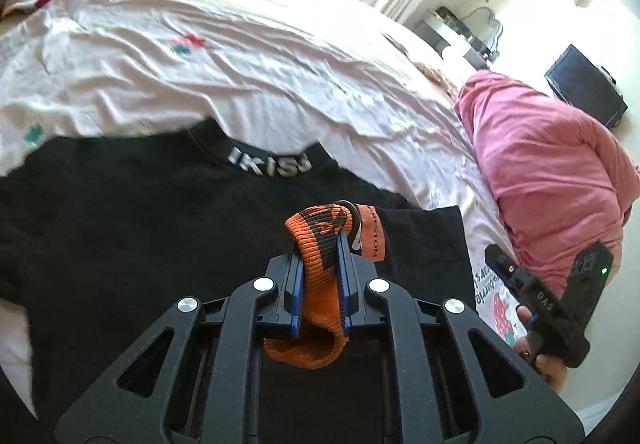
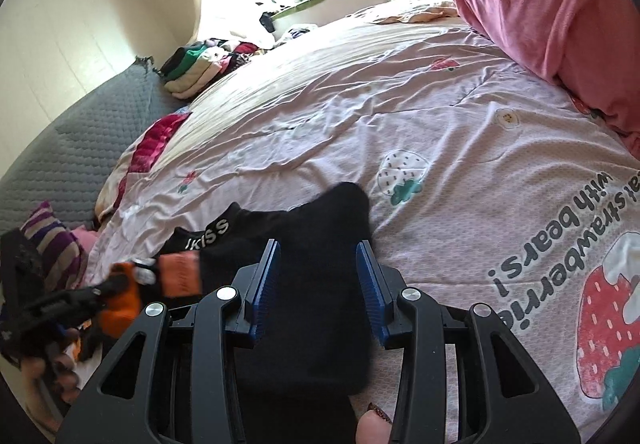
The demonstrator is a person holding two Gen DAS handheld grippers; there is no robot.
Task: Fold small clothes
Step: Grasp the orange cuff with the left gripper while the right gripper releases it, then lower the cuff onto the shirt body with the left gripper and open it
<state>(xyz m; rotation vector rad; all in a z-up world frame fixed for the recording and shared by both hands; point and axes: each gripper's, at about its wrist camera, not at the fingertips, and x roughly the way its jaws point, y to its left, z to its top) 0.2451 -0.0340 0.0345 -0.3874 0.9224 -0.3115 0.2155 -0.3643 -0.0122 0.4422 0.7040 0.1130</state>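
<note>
Near the bed's (image 2: 460, 116) front edge: orange sock (image 1: 320, 284) clamped in left tongs (image 1: 320, 272), lifted clear of black garment (image 1: 140, 244) lying flat on the sheet. Right tongs (image 2: 318, 288) apart, empty, poised over the black cloth. Step judged: picking up sock for folding. Next move likely needs right tongs to pinch the free end. Count: one orange sock, one black garment, two tongs.

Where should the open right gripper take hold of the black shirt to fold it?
Take the black shirt by its sleeve end, which lies flat on the pink sheet. Come from above over that free edge with the right gripper; its jaws are open, and the cloth there looks thin.
</note>
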